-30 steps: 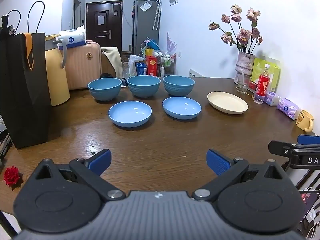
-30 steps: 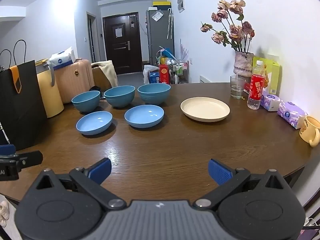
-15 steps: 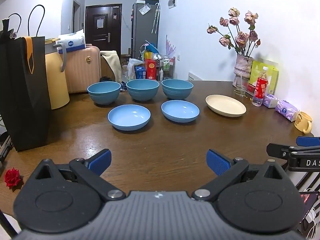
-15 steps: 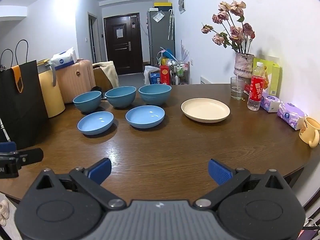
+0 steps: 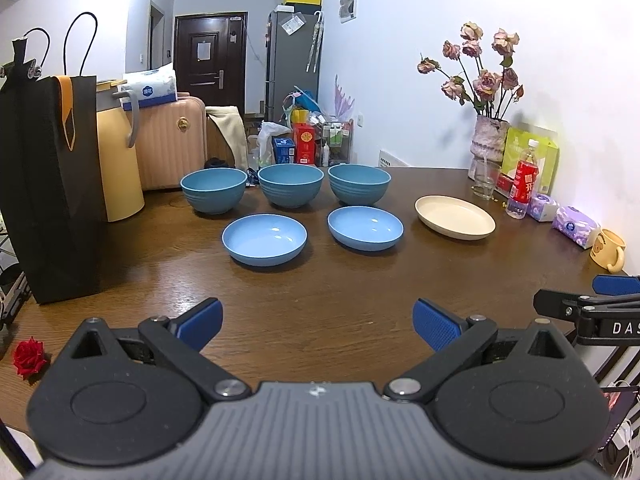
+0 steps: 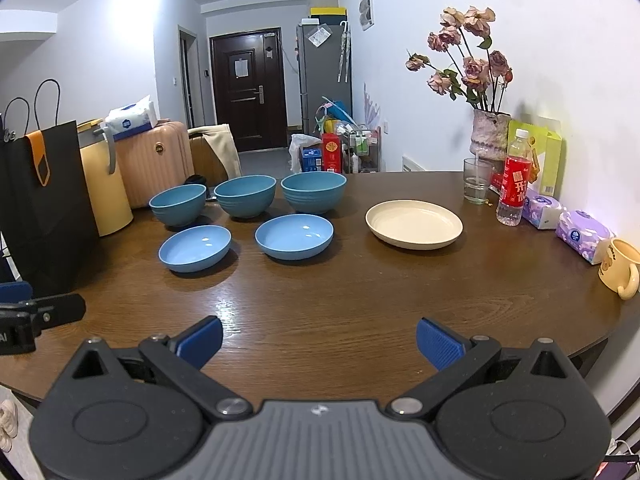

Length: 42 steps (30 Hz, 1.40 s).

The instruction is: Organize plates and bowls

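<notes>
Three deep blue bowls stand in a row at the table's far side: left (image 5: 213,191), middle (image 5: 291,185), right (image 5: 359,184). In front of them lie two shallow blue plates, left (image 5: 264,239) and right (image 5: 365,227). A cream plate (image 5: 455,216) lies to their right; it also shows in the right wrist view (image 6: 414,223). My left gripper (image 5: 318,324) is open and empty over the near table edge. My right gripper (image 6: 319,342) is open and empty, level with it on its right.
A black paper bag (image 5: 48,184) stands on the table's left. A vase of dried roses (image 6: 489,140), a glass (image 6: 477,186), a red-label bottle (image 6: 514,178), tissue packs (image 6: 584,236) and a yellow mug (image 6: 620,268) line the right edge. A red rose (image 5: 29,356) lies near left.
Both grippers have shifted only slightly, with the left view tilting a little so the dishes sit lower in frame. The dishes have not moved. Both grippers stay open.
</notes>
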Each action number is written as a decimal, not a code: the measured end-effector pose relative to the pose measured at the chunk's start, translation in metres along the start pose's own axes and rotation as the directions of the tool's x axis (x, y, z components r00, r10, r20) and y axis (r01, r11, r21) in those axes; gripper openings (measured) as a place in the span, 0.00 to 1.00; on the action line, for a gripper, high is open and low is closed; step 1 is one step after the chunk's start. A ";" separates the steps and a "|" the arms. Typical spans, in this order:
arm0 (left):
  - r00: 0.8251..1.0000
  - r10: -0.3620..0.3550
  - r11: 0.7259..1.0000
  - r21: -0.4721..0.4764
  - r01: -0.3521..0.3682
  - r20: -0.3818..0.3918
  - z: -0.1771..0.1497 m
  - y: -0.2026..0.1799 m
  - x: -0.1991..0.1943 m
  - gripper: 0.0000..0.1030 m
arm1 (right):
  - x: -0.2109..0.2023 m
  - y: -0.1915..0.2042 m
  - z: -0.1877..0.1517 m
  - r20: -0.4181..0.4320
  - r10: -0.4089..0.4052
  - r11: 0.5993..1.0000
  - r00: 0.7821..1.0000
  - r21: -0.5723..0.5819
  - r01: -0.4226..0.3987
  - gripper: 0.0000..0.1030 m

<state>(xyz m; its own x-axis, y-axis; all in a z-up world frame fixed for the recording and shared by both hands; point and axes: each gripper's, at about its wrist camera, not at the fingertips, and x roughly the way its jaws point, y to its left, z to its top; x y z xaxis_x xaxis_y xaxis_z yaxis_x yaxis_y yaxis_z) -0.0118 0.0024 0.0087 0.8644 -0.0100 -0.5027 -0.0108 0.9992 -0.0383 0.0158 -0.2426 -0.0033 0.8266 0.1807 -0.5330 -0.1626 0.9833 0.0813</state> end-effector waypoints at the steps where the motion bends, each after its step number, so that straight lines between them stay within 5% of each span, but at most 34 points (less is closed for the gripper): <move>1: 1.000 0.001 1.000 0.000 -0.001 0.000 0.000 0.001 -0.001 1.00 | 0.000 0.000 -0.001 0.001 0.000 1.000 1.000 0.000 0.000 1.00; 42: 1.000 0.002 1.000 -0.006 -0.002 0.010 -0.001 0.010 -0.004 1.00 | 0.004 0.019 -0.001 0.003 0.012 1.000 1.000 -0.028 -0.012 1.00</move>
<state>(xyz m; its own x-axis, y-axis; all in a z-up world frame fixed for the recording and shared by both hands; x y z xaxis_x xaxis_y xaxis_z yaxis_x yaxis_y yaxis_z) -0.0159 0.0127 0.0097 0.8692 -0.0073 -0.4944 -0.0158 0.9990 -0.0425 0.0154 -0.2236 -0.0046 0.8259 0.1929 -0.5297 -0.1880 0.9801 0.0639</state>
